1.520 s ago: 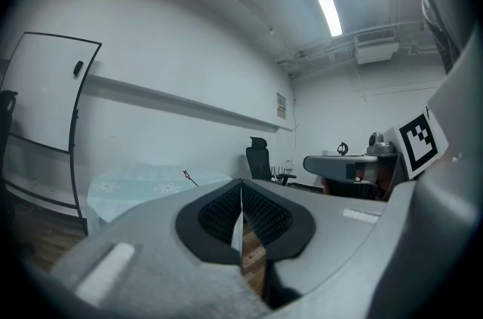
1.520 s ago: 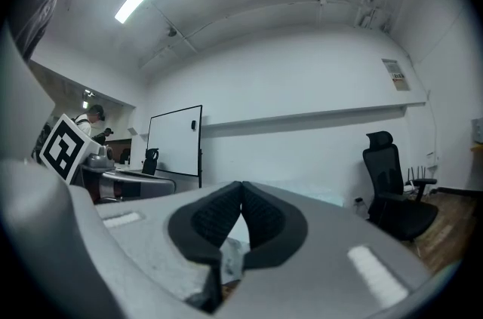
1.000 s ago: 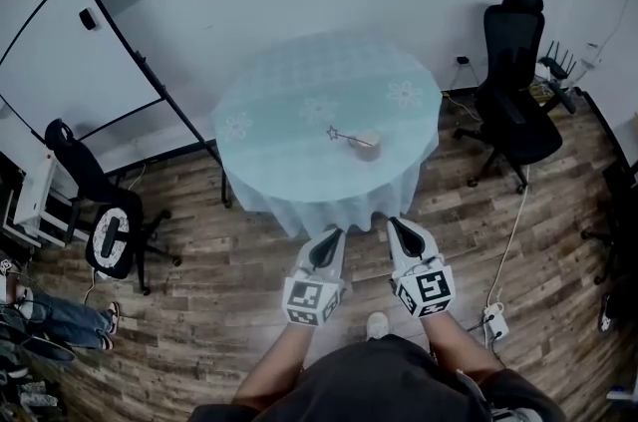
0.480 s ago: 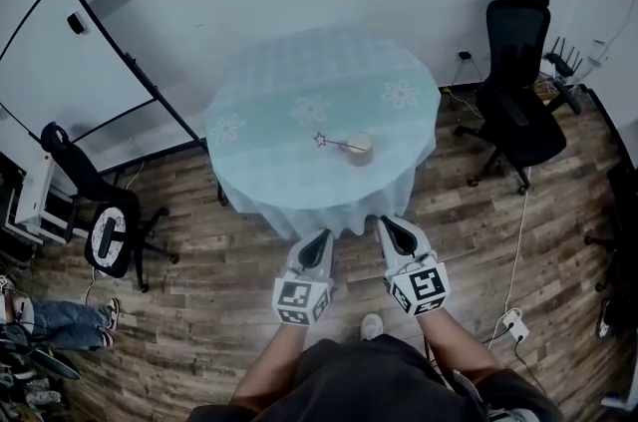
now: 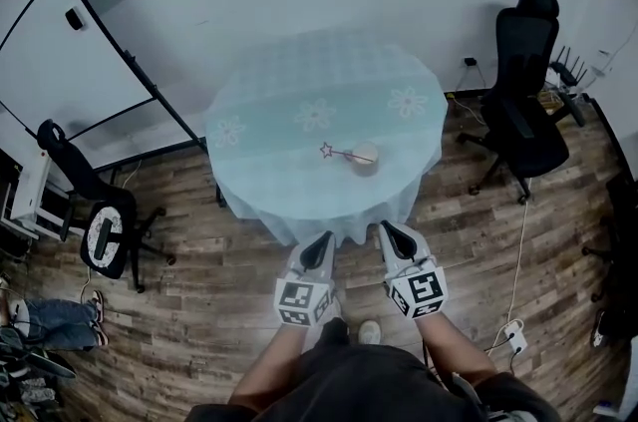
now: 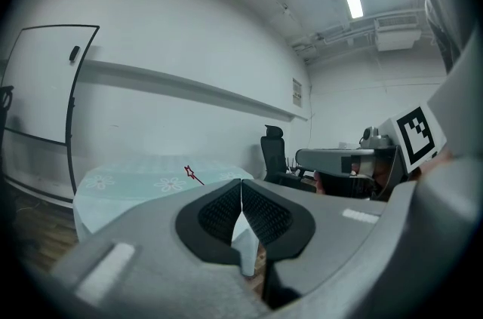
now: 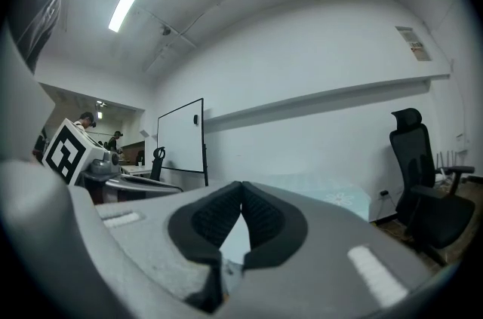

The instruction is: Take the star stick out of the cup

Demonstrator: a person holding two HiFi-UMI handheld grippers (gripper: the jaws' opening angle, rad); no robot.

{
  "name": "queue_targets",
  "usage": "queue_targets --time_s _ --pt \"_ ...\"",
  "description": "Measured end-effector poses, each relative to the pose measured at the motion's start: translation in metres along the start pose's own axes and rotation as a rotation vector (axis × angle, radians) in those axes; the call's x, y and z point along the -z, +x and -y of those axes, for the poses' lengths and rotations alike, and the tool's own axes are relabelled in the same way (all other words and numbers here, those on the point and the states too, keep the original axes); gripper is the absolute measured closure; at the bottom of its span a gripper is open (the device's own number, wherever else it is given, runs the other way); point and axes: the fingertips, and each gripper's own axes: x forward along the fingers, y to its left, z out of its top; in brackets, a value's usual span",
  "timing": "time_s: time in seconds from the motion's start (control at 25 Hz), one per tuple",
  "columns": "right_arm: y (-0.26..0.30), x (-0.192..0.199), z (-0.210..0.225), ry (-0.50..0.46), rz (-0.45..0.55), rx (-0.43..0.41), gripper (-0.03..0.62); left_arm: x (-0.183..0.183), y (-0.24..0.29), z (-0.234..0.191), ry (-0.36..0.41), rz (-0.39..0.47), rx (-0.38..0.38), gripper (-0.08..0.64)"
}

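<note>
Near the table's (image 5: 299, 76) front edge stands the cup (image 5: 366, 159), the stick (image 5: 341, 153) leaning out leftward. Left gripper (image 5: 326, 237) and right gripper (image 5: 385, 228) hang short of the table, jaws clenched, empty. Approach step, I judge; next, reach in, part jaws, pinch the stick.

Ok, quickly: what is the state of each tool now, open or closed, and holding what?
Left tool: closed, holding nothing.
Right tool: closed, holding nothing.
</note>
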Motion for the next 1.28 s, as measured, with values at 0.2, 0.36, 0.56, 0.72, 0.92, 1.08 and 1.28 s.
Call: queue_targets --time_s 0.2,0.36,0.56,0.72,0.92,1.08,1.28 --pt "0.035 -0.006 0.005 -0.026 -0.008 0.012 0.589 -0.009 0.023 -0.029 -0.004 0.009 0.012 0.555" --pt "0.065 -0.010 0.007 -0.033 -0.010 0.027 0.589 -0.017 0.039 -0.055 -0.001 0.015 0.026 0.555" --pt "0.097 -0.009 0.005 -0.040 -0.022 0.041 0.588 -0.023 0.053 -0.086 -0.001 0.018 0.041 0.555" --pt "0.120 -0.008 0.000 -0.045 -0.033 0.057 0.589 -0.025 0.061 -0.111 -0.005 0.019 0.051 0.555" --pt "0.146 -0.001 -0.005 -0.049 -0.056 0.083 0.589 -0.026 0.068 -0.139 -0.013 0.018 0.067 0.555" --pt "0.160 0.009 -0.009 -0.055 -0.075 0.106 0.589 -0.020 0.070 -0.158 -0.017 0.013 0.082 0.555" --pt "0.171 0.017 -0.009 -0.065 -0.094 0.128 0.589 -0.015 0.075 -0.173 -0.020 0.007 0.092 0.555"
